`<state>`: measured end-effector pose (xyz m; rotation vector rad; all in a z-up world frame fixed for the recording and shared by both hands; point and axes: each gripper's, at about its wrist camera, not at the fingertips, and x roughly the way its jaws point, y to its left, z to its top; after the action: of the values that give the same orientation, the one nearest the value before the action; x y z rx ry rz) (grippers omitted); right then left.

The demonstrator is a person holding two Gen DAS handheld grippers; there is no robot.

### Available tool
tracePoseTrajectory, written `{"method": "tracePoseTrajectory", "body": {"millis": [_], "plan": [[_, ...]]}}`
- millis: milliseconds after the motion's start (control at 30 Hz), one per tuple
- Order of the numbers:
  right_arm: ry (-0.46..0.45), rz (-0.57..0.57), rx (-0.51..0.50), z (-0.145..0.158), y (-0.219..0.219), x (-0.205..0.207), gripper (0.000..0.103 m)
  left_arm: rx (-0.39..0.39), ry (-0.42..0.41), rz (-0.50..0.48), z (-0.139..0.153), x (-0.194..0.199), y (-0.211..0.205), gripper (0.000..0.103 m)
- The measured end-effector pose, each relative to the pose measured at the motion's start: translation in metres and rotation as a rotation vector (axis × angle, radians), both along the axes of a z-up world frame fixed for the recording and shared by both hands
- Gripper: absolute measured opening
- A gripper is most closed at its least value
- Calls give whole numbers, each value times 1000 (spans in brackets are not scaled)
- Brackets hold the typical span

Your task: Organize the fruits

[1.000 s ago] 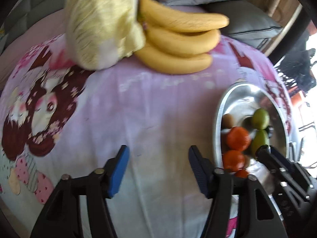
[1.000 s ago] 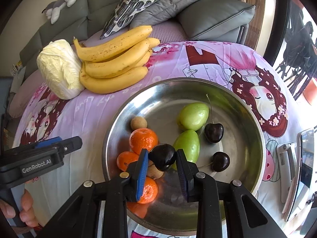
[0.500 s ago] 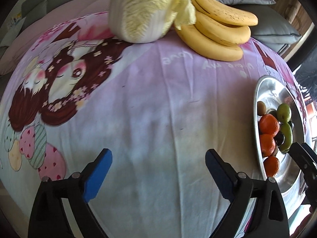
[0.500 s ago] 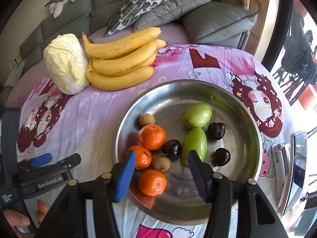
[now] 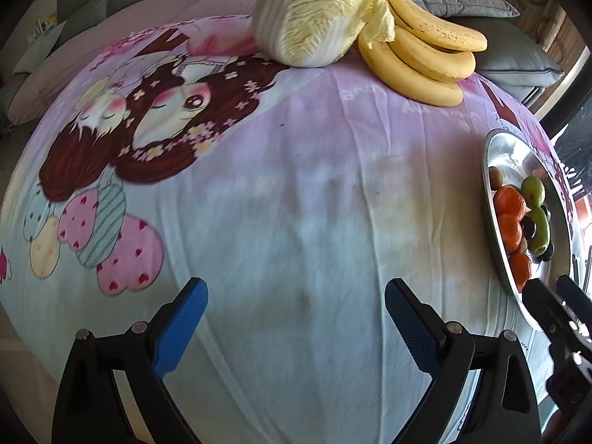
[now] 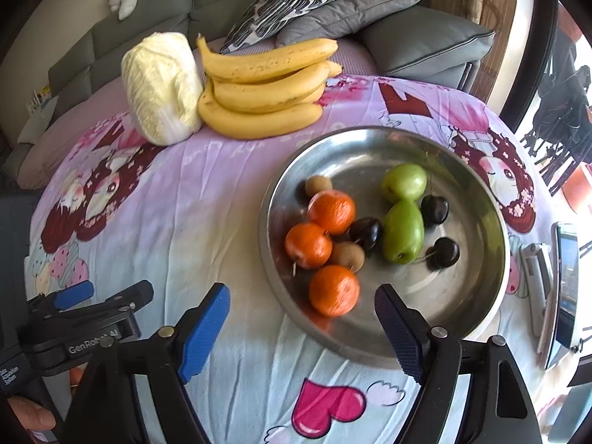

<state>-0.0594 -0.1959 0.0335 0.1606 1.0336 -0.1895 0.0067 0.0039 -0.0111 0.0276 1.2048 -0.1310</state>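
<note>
Released among the oranges, the dark cherry (image 6: 365, 235) was left in the bowl (image 6: 477, 318) as the right gripper (image 6: 301, 327) was withdrawn toward six o'clock with fingers just spread and empty, the left gripper (image 5: 296, 327) likewise spread over bare desk (image 5: 296, 203), so the release step was judged finished and the bananas (image 6: 266, 88) at eleven o'clock were judged to call for a wide two-handed lift next.

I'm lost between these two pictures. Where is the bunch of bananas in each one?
Left wrist view: the bunch of bananas lies at the top right, against the cabbage.
Right wrist view: the bunch of bananas lies at top centre, just right of the cabbage.
Shared landmark: the steel bowl of fruit.
</note>
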Motion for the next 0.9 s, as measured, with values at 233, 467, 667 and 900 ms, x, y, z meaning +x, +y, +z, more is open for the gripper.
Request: {"method": "tracePoseTrajectory", "body": {"millis": [233,467,667,900], "plan": [[10,7,1,-8,6,-7,93,27,-30,15,3,-4,4,96],[11,-5,7,-12,6,-15,103,95,-64,-5,8,-8,2,97],[11,-13,10,-12,4,-16,103,123,-60,-13,8,-11,-2,97],[31,-28,2,-15,0,-16,103,148,-17,14,2,-8,1,97]]}}
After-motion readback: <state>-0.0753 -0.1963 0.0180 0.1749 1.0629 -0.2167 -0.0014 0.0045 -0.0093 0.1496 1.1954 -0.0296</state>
